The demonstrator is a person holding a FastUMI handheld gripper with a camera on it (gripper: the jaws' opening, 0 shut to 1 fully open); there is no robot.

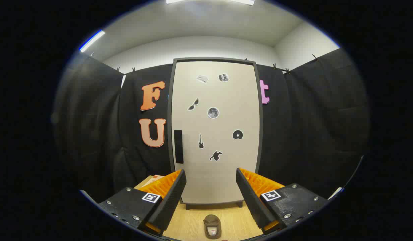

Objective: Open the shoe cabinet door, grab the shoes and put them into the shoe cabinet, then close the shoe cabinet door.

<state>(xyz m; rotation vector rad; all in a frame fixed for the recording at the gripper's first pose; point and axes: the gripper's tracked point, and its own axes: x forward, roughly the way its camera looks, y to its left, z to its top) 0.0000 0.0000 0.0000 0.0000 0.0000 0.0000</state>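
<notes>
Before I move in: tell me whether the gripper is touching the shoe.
Apart. The gripper view shows the gripper open, fingers spread, with the shoe lying on the wooden surface between them, bare wood on both sides of it.

Shoe (212, 226) lies before the shut cabinet door (215, 130).

A pale wooden floor (189, 224) carries everything here. A single brownish shoe (212, 226) lies flat on it, low down between the two spread fingers of the tongs (210, 177), which grip nothing. Beyond the fingertips the shoe cabinet (215, 127) stands upright on the floor on short dark feet, its door closed. A cardboard box (152, 180) sits behind the left finger.
</notes>
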